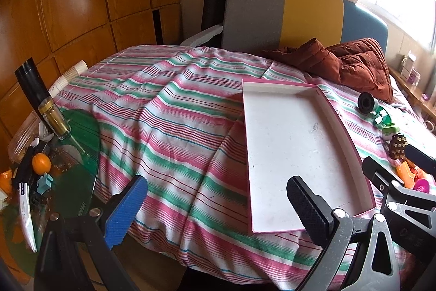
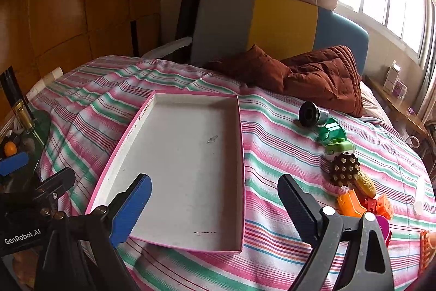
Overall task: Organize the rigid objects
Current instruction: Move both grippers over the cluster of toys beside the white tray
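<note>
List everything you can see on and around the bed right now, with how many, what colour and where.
tray: one, pink rim, white inside, nothing in it, middle of the striped bedspread
bedspread: one, pink, green and white stripes, over the bed
black cylinder: one, on its side, right of the tray
green toys: two or so, beside the cylinder
studded brown toy: one, nearer than the green ones
orange toy blocks: a few, near right
brown quilted jacket: one, by the headboard
headboard: grey, yellow, blue panels
glass side table: green, left of bed, with a bottle and an orange
left tongs: open, empty
right tongs: open, empty
</note>
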`<state>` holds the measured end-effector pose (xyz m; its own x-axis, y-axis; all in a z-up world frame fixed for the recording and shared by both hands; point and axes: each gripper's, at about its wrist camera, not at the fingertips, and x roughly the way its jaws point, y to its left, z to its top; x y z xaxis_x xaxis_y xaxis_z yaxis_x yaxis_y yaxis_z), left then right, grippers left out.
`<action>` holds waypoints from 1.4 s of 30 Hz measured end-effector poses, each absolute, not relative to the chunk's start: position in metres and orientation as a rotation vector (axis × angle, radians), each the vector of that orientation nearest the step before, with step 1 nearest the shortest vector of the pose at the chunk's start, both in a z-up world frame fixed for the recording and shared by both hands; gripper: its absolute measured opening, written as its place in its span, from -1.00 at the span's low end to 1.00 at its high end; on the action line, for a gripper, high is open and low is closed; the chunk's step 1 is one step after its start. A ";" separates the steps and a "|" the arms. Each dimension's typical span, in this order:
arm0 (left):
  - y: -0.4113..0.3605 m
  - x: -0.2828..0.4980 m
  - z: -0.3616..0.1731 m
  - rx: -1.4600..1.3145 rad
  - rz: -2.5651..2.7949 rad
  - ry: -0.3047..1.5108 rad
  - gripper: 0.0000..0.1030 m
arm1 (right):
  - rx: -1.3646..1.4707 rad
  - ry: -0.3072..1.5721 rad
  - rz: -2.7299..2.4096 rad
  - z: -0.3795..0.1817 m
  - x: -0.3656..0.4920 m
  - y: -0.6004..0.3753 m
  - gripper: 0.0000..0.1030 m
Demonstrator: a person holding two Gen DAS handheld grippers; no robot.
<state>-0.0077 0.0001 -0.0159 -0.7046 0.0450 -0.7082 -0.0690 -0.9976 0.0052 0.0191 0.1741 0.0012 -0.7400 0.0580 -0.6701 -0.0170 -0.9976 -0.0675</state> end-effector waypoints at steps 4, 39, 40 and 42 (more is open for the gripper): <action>0.001 -0.007 -0.015 -1.173 2.834 0.046 0.99 | -1.106 -0.106 2.898 0.003 0.020 0.175 0.85; 0.092 -0.022 -0.007 -1.146 2.463 0.118 0.99 | -0.807 0.686 2.383 -0.002 0.094 0.504 0.85; 0.102 -0.022 -0.005 -1.134 2.440 0.142 0.99 | -0.796 0.739 2.358 -0.008 0.099 0.511 0.85; 0.125 -0.023 -0.004 -1.127 2.385 0.179 0.99 | -0.779 0.895 2.331 -0.014 0.107 0.524 0.85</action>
<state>-0.0233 0.1252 -0.0038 -0.5375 0.3765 -0.7545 -0.4848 -0.8701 -0.0887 0.1075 0.5243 -0.0144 -0.6998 0.2571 -0.6664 -0.6371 -0.6465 0.4196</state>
